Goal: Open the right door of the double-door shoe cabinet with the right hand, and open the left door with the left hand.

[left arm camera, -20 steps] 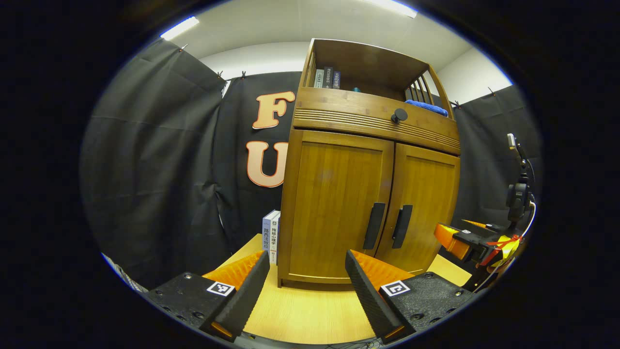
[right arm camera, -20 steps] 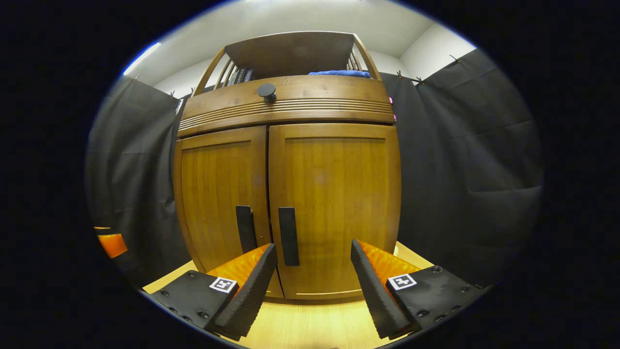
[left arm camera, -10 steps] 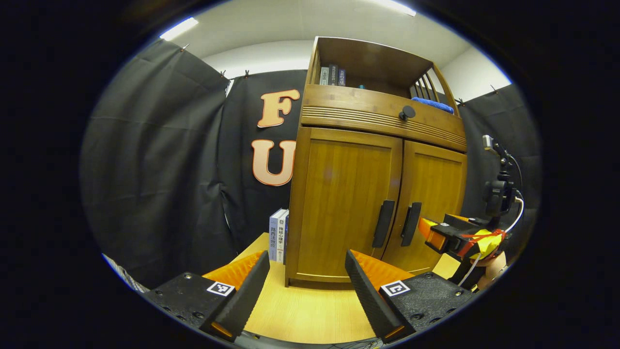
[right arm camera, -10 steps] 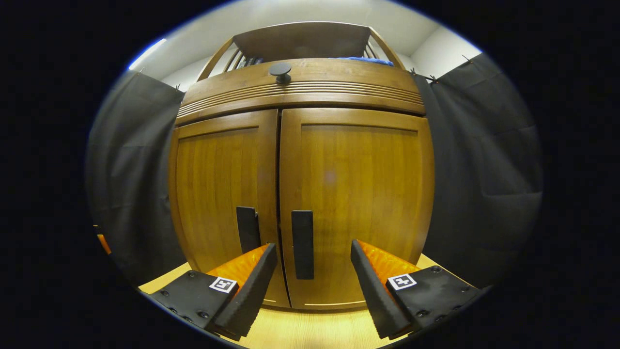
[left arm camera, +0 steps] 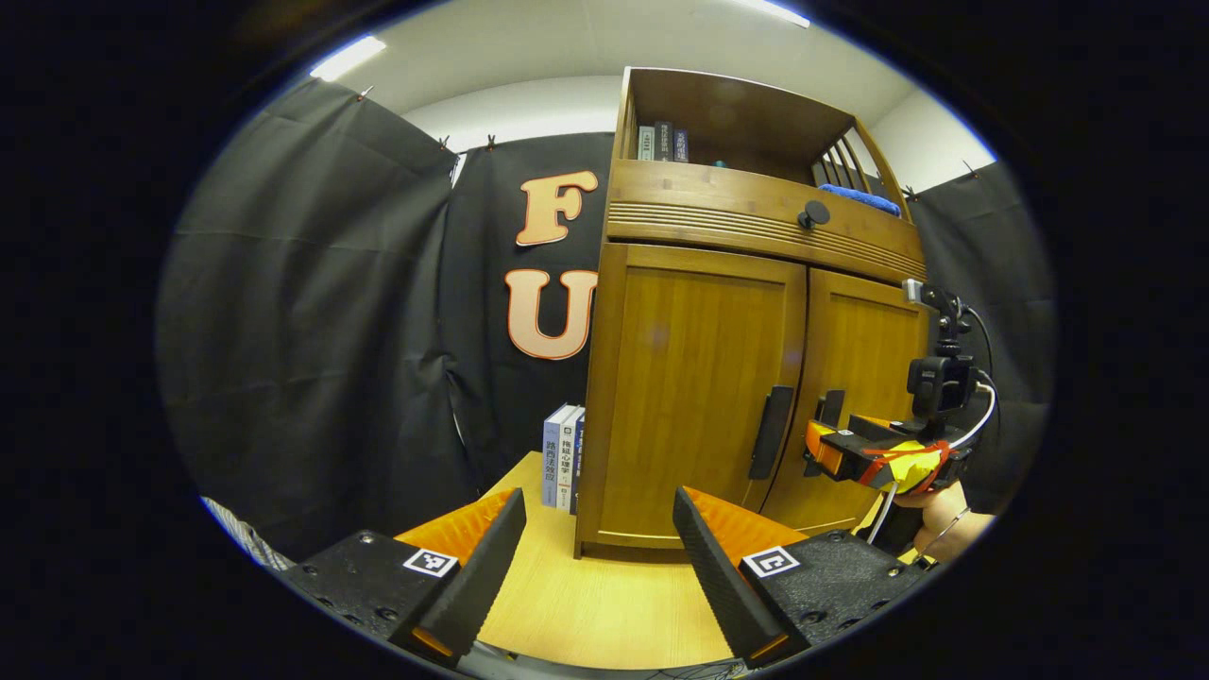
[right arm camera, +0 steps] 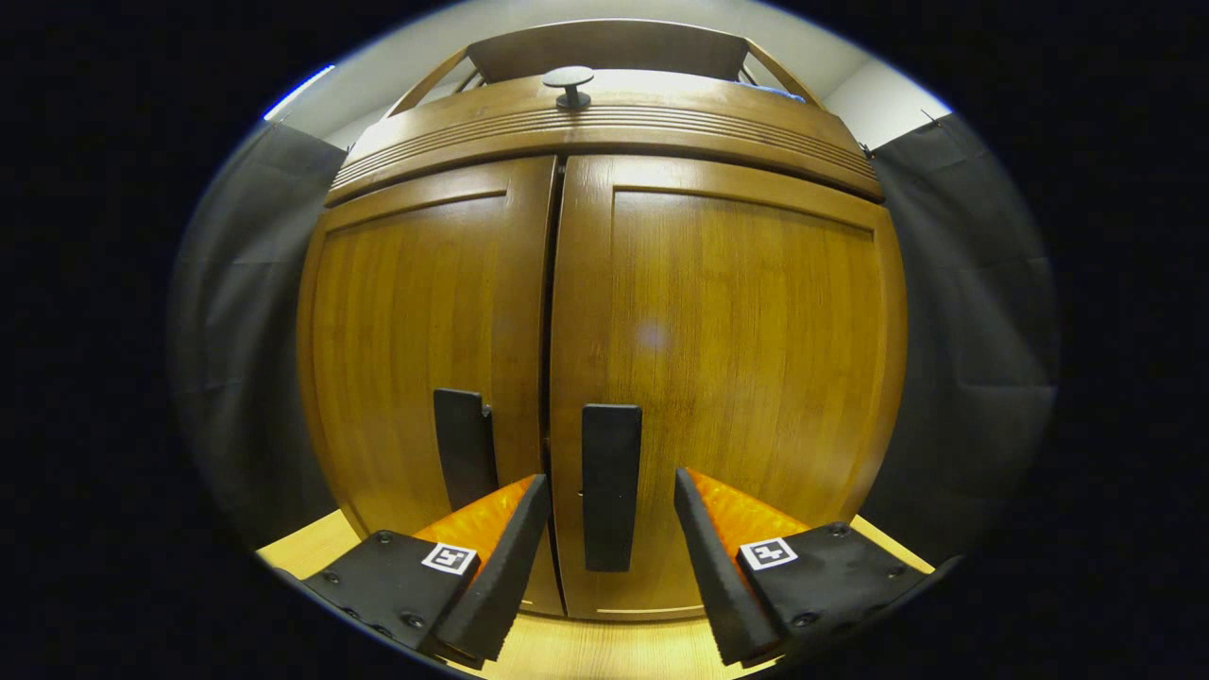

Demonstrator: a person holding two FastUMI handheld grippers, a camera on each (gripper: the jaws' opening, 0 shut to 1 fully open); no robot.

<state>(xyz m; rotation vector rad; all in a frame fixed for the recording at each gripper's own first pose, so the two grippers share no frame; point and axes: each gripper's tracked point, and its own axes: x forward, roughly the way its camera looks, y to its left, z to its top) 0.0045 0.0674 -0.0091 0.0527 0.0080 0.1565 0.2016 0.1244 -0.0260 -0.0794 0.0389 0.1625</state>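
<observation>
In the left gripper view, the wooden shoe cabinet (left arm camera: 746,349) stands on a pale table (left arm camera: 604,604) with both doors closed; the left gripper (left arm camera: 600,557) hangs spread apart before its left corner. The right gripper (left arm camera: 820,450) sits at the cabinet's right handle, perhaps touching. In the right gripper view, the right gripper (right arm camera: 604,557) gapes around the right door handle (right arm camera: 610,486), beside the left door handle (right arm camera: 463,458).
</observation>
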